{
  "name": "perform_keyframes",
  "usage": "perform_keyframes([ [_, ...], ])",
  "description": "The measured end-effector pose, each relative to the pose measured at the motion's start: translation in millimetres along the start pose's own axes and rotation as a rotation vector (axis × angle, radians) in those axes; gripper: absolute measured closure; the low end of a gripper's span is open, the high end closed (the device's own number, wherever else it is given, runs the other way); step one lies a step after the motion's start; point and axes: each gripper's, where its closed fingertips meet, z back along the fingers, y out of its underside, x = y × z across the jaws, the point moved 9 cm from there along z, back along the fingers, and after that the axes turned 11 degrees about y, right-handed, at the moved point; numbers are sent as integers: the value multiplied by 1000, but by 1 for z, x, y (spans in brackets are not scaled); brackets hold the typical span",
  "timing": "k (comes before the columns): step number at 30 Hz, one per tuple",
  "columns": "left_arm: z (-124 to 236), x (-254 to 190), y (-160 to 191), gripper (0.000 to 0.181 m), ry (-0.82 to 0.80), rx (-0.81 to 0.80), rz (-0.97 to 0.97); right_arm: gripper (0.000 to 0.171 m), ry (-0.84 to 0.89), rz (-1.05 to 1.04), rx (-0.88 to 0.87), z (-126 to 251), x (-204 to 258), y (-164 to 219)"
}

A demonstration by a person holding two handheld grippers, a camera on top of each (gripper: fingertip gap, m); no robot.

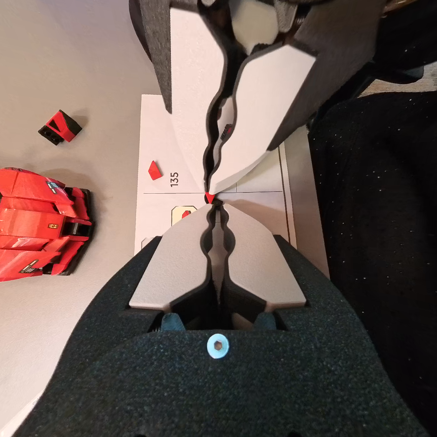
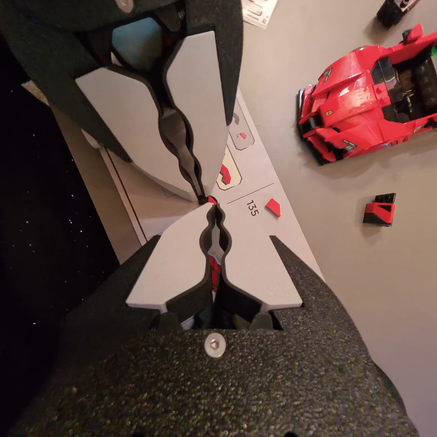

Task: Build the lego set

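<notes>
Presently a tiny red piece (image 1: 209,196) joined to a small black piece (image 1: 216,202) is pinched at the very middle of both wrist views, over the open instruction booklet (image 1: 156,142). The left gripper (image 1: 214,206) is clenched, its tips meeting on the black piece as far as can be judged; the right gripper (image 2: 214,205) is likewise drawn together, its tips at the red piece. Which gripper bears the load cannot be told, since the two pieces are almost hidden between the four tips.

The step in hand is judged to be the joining of two small elements in mid-air, or the passing of that pair from one gripper to the other. A straight, steady press along the line between the grippers is called for next, with no twist, as so small a part could be flicked away.

Outward from there, one loose red wedge (image 1: 155,170) is seen lying on the booklet page at nine o'clock from the tips in the left wrist view. One red-and-black sub-assembly (image 1: 60,127) rests on the tabletop (image 1: 71,59) at about ten o'clock, well apart. One largely built red car (image 1: 40,224) stands at nine o'clock near the frame edge. In the right wrist view one dark object (image 2: 395,9) at one o'clock is too cropped to be identified.
</notes>
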Motion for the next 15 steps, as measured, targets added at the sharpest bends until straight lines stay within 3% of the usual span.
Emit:
perform_keyframes([
  [11, 0, 1, 1, 178, 7, -11, 5, 170, 39, 33, 93, 0, 4, -8],
  [15, 12, -5, -5, 178, 29, -71, 6, 171, 23, 68, 50, -2, 2, -8],
])
